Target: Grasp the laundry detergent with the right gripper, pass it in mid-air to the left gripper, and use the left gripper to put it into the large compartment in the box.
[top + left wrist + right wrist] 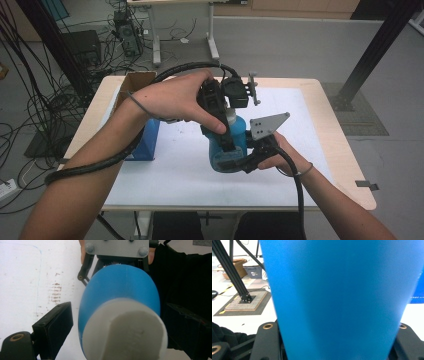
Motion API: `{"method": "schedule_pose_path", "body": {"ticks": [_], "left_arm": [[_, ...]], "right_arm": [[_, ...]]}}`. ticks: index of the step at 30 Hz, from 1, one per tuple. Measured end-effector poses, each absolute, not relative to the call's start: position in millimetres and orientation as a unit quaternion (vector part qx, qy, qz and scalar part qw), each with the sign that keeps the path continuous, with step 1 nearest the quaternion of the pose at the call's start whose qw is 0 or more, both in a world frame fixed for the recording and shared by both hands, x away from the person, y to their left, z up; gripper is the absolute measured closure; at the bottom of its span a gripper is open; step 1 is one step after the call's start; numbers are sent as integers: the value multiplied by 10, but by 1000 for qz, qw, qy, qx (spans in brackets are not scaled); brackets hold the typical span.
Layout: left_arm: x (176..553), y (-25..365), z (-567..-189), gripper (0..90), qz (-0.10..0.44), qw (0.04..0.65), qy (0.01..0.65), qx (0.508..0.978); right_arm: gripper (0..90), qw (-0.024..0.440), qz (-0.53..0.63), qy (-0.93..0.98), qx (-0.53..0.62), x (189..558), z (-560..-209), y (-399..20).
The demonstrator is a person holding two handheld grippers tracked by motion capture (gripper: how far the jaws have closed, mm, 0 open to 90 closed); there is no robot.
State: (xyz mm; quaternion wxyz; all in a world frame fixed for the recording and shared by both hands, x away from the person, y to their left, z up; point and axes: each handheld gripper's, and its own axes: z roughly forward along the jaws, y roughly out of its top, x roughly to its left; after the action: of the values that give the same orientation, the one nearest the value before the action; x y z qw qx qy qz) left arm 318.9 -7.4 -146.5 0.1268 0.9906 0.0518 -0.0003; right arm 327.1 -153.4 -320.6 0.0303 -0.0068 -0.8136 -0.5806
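**Blue bottle held between two grippers above the table**

A cardboard box (134, 83) and a blue box (146, 140) sit at the table's left, clear of the work. The table (330, 135) carries a white sheet (165, 170); cables and a desk frame lie on the grey floor behind. The blue bottle (227, 145) hangs over the sheet's middle, the right gripper (240, 162) clamped on its body. The left gripper (220, 117) has its jaws spread either side of the white cap (125, 332), not pressing

I hold my left gripper (220, 131) pointing down from above, its jaws spread wide; my right gripper (235, 162) comes in level from the near right, its jaws clamped, both forearms over the table's near edge.
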Motion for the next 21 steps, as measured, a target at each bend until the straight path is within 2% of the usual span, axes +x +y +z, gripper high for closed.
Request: {"method": "schedule_pose_path", "body": {"ticks": [21], "left_arm": [[3176,-79,-1459,104,0,123,50,991]], "right_arm": [[404,31,-579,-814,-6,3266,-3209,-1540]]}}
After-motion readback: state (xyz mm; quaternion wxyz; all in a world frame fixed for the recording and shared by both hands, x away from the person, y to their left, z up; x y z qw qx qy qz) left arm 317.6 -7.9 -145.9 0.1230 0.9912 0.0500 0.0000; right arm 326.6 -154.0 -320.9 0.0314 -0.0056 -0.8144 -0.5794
